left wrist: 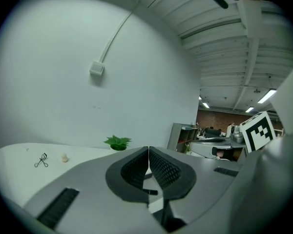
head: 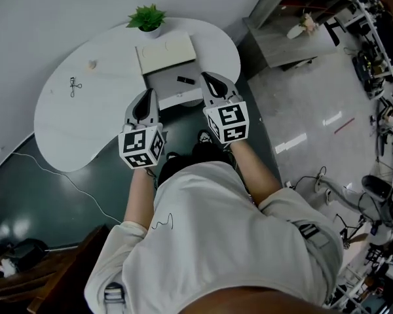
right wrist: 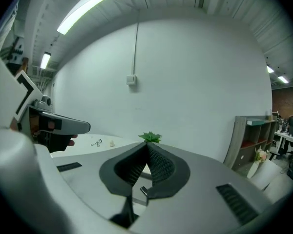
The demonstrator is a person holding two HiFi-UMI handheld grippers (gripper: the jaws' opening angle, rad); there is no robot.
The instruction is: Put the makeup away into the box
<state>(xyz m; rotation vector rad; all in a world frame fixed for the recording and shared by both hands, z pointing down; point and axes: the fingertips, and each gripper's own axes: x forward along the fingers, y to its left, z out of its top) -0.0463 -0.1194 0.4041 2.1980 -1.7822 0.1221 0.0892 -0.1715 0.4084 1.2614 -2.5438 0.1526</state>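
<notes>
In the head view a white box [head: 158, 82] stands open on the white table [head: 65, 129], its lid [head: 166, 51] folded back. A black makeup stick [head: 185, 80] lies inside it. An eyelash curler [head: 74, 86] and a small beige item [head: 92, 64] lie on the table's left part. My left gripper [head: 147, 91] hangs shut and empty over the box's near left corner. My right gripper [head: 205, 75] is shut and empty at the box's right side. The left gripper view shows the left gripper [left wrist: 148, 147] shut, with the curler [left wrist: 41, 161] far left. The right gripper [right wrist: 147, 144] shows closed jaws too.
A small potted plant [head: 147, 19] stands behind the box at the table's far edge. The wall runs close behind the table. A grey shelf unit [head: 281, 41] stands to the right, with cluttered desks [head: 380, 38] beyond. A thin cable [head: 72, 185] trails across the dark floor.
</notes>
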